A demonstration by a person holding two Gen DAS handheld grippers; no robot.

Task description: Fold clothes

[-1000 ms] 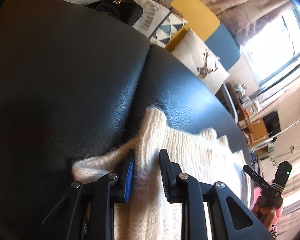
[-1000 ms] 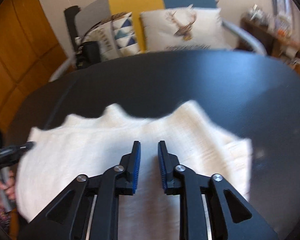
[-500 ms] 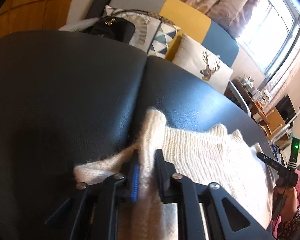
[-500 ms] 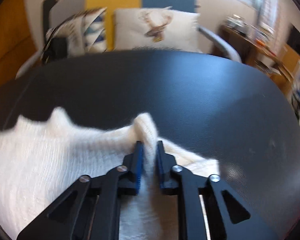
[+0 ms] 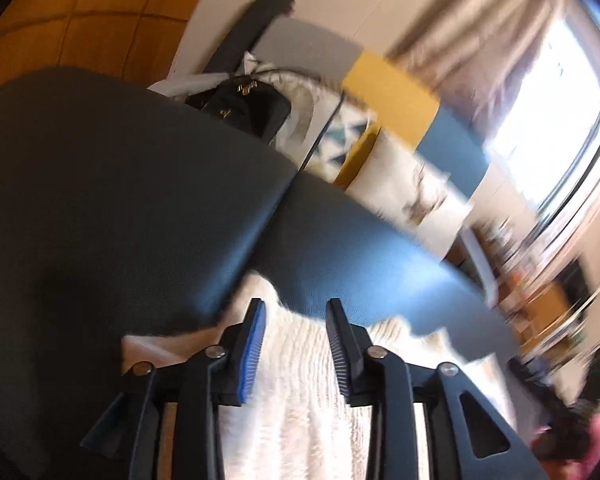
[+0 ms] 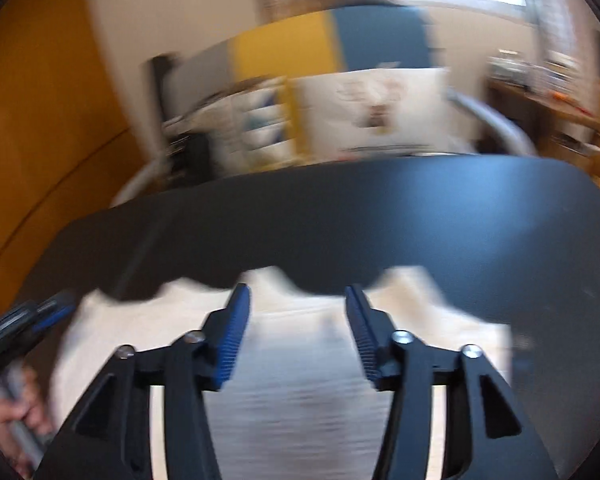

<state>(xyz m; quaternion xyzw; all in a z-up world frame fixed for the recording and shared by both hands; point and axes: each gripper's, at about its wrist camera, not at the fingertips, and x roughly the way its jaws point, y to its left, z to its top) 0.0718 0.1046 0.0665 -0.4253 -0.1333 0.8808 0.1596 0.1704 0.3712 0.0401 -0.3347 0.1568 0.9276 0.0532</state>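
A cream knitted sweater (image 5: pixel 300 400) lies folded on the dark leather surface (image 5: pixel 120 200); the right wrist view shows it as a wide pale shape (image 6: pixel 300 400). My left gripper (image 5: pixel 296 312) hangs just above its far left part, jaws opening, nothing pinched between the pads. My right gripper (image 6: pixel 298 298) stands over the sweater's far edge, jaws also opening and wider apart, the knit lying flat below them. The left gripper (image 6: pixel 28 320) shows at the left edge of the right wrist view, with a hand (image 6: pixel 16 412) below it. Both views are blurred by motion.
Beyond the dark surface (image 6: pixel 380 220) stands a sofa with a deer-print cushion (image 6: pixel 376 112), patterned cushions and a black bag (image 5: pixel 240 108). A window (image 5: pixel 548 120) is at the right. An orange wall (image 6: pixel 40 120) is at the left.
Both grippers were shut on pinched ridges of the sweater half a second ago; now both have let go, opened and lifted, and the knit has dropped flat.
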